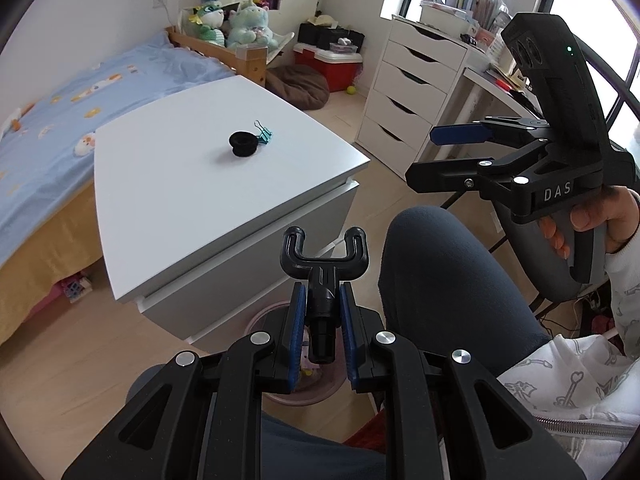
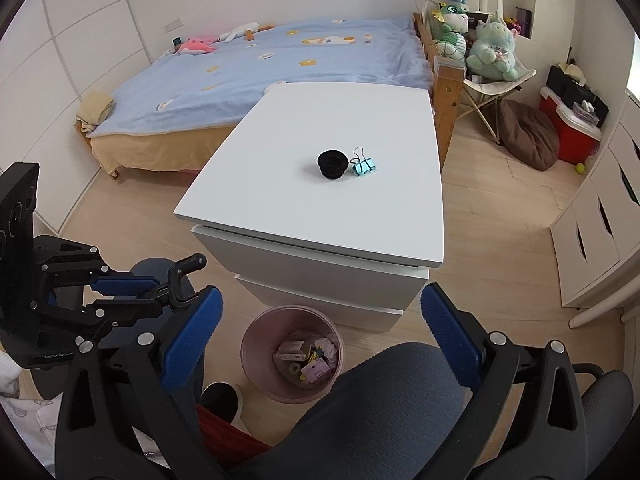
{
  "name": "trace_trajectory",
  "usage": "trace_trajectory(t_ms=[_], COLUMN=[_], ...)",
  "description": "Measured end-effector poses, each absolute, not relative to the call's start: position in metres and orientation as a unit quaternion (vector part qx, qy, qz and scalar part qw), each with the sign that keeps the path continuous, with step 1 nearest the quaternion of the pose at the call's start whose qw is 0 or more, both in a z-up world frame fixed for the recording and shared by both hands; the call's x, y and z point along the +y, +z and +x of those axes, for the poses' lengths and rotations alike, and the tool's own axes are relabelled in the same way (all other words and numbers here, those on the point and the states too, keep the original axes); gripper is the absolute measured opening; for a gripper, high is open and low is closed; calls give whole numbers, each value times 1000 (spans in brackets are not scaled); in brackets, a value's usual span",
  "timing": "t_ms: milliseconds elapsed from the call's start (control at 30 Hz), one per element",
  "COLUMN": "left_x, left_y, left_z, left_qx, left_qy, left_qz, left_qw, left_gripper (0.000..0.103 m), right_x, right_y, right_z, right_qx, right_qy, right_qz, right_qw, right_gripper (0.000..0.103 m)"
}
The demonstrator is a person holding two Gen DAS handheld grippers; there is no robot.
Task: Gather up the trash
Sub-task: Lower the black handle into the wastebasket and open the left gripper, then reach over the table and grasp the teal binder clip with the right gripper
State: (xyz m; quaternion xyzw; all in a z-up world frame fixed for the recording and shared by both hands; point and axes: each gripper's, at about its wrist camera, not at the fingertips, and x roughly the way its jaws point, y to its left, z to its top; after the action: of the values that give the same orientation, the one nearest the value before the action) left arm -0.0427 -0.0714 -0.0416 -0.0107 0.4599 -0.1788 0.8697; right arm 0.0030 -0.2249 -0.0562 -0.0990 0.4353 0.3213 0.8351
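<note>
The left gripper (image 1: 323, 312), at the bottom centre of the left wrist view, is clenched on a black forked holder (image 1: 324, 264): its blue pads press the holder's stem from both sides, and the U-shaped fork sticks out past the fingertips. Just under the fingers, partly hidden, lies the rim of a pink bin (image 1: 280, 394). In the right wrist view the bin (image 2: 256, 344) stands on the floor at bottom centre, just in front of a white cabinet (image 2: 320, 216), and holds small boxes and crumpled paper. The right gripper (image 2: 320, 332) is released, its blue pads wide apart at either side of the lower frame with nothing between them; in the left wrist view it (image 1: 424, 152) shows at the right edge, held by a hand (image 1: 592, 220). On the cabinet top, near the middle of the frame, a black cap (image 2: 331, 164) sits touching or almost touching a teal binder clip (image 2: 362, 165) to its right. A knee in dark trousers (image 2: 384, 408) fills the lower right. A bed with a blue cover (image 2: 280, 64) lies behind the cabinet.
</note>
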Motion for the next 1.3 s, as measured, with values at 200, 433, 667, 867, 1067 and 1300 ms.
trace_trajectory(t_ms=[200,433,667,867,1067,1300], left_x=[-79,-78,-61,-51,-45,-42], left_y=[-40,-44,-48,-44,-37,-29], left_z=[-41,-36,-26,-28,-29,-22], left_qx=[455,436,465,442,415,404], left_qy=[-187,-161,-98,-64,-57,-57], left_qz=[0,-6,-43,-38,-32,-36], left_qw=[870,885,879,894,907,912], left_gripper=[19,88,95,95,95,95], right_x=[-230,-233,-232,-229,-227,-218], right_y=[-55,-54,-57,-58,-57,-54], right_z=[4,3,4,5,9,29], right_qx=[434,432,436,436,431,422], right_qy=[320,316,318,319,321,324], right_qz=[-89,-85,-81,-80,-82,-100], right_qw=[838,840,838,838,839,841], right_gripper=[98,98,98,98,98,98])
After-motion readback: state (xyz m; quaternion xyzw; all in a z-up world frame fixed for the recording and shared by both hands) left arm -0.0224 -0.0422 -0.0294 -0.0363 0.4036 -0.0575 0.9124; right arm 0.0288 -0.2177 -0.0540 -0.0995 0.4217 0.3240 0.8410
